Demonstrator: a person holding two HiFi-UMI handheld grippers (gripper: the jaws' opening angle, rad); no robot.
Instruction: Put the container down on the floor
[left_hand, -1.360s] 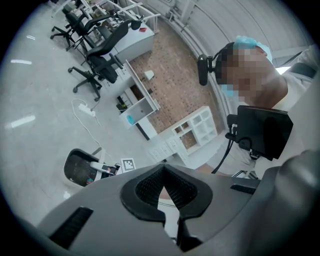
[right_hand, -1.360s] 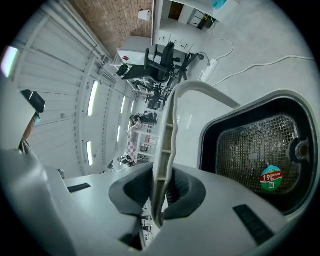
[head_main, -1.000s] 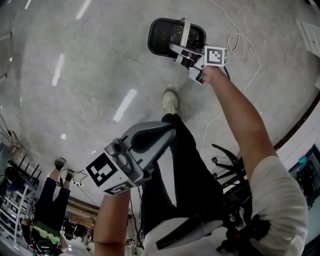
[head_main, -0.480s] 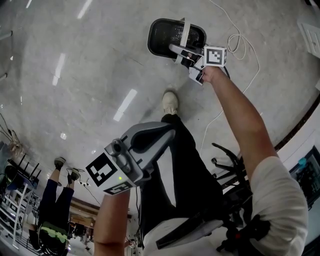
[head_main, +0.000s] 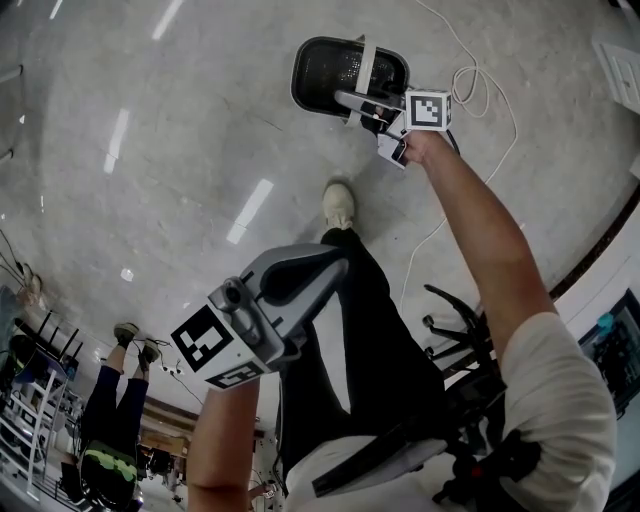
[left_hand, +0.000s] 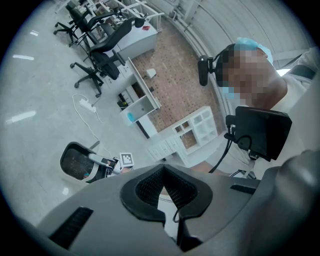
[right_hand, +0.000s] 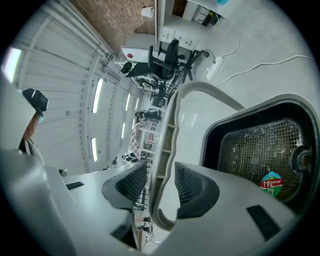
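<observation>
Black mesh container (head_main: 322, 62) sits on the pale polished floor (head_main: 170, 150), well ahead of the person's shoe (head_main: 340, 205). Its white handle (head_main: 368, 55) arches up over the rim. Right hand-held gripper (head_main: 352, 98) reaches in from the container's right side, arm stretched out. In the right gripper view, the handle (right_hand: 167, 125) stands between the pads with a gap on each side. The jaws have just been opening and grip nothing. The same view shows a round green-and-red sticker (right_hand: 271, 181) inside the container (right_hand: 255, 145). Left hand-held gripper (head_main: 325, 268) hangs near the person's leg, well apart from the container. Its jaws are together and empty in the left gripper view (left_hand: 164, 172). A white cable (head_main: 478, 85) loops across the floor just right of the container, passing behind the right hand. A black chair base (head_main: 455, 320) stands by the person's right side. Another person (head_main: 110, 420) stands well off at lower left, near racks. Nothing lies between shoe and container.
</observation>
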